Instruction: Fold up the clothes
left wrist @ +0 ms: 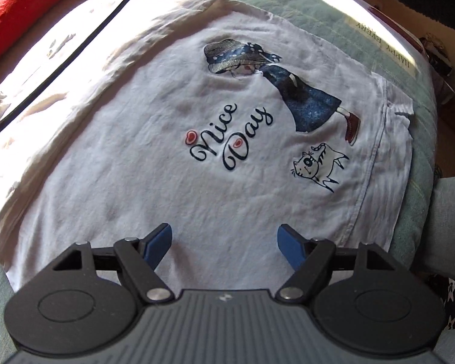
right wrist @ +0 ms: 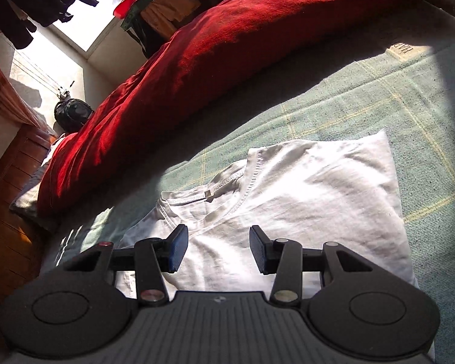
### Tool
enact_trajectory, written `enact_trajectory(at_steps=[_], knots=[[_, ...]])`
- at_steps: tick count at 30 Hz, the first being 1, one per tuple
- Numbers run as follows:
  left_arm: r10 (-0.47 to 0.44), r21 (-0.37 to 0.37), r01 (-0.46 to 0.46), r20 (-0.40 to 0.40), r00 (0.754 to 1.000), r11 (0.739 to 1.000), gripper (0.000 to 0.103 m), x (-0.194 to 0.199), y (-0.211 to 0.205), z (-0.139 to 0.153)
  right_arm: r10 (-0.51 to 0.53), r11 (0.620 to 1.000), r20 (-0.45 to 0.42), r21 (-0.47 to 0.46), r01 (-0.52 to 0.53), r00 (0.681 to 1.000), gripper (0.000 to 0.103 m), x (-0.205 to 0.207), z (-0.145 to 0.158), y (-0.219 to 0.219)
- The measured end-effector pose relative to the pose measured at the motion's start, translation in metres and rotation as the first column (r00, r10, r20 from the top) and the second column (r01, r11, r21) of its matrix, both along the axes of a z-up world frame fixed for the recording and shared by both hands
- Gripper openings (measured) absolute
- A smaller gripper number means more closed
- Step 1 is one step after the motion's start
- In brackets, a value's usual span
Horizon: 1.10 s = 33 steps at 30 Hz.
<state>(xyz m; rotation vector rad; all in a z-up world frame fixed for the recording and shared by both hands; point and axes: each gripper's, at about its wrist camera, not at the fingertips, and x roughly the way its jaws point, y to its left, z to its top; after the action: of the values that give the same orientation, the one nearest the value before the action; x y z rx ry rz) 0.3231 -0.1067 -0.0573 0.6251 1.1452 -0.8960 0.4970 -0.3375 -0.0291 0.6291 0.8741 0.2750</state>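
Note:
A white T-shirt (left wrist: 154, 188) lies flat on the bed with its print up: a "Nice Day" script, a girl in a blue dress and a small cat. My left gripper (left wrist: 224, 247) is open and empty just above the shirt's lower part. In the right wrist view the same shirt (right wrist: 312, 188) shows its collar and label, with one side folded in. My right gripper (right wrist: 218, 250) is open and empty, hovering over the shirt just below the collar.
The shirt lies on a green checked bed cover (right wrist: 348, 103). A red quilt (right wrist: 203, 60) is bunched along the far side of the bed. A black cable (left wrist: 66, 60) crosses the sunlit area. A wooden cabinet (right wrist: 9, 163) stands beside the bed.

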Motion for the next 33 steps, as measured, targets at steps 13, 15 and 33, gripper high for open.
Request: enact_trajectory(at_steps=[13, 15, 33], knots=[[-0.217, -0.043, 0.214, -0.098, 0.971, 0.976, 0.077, -0.028, -0.084, -0.006, -0.129, 0.992, -0.120, -0.020, 0.127, 0.984, 0.047, -0.028, -0.059, -0.090], [-0.223, -0.040, 0.220, -0.116, 0.968, 0.975, 0.077, -0.027, -0.085, -0.006, -0.148, 0.989, -0.118, -0.007, 0.148, 0.982, 0.048, -0.031, -0.055, -0.099], [-0.097, 0.066, 0.095, 0.025, 0.995, 0.993, 0.077, 0.050, -0.037, 0.001, -0.135, 0.987, -0.061, 0.074, 0.140, 0.989, 0.048, 0.011, -0.049, -0.118]])
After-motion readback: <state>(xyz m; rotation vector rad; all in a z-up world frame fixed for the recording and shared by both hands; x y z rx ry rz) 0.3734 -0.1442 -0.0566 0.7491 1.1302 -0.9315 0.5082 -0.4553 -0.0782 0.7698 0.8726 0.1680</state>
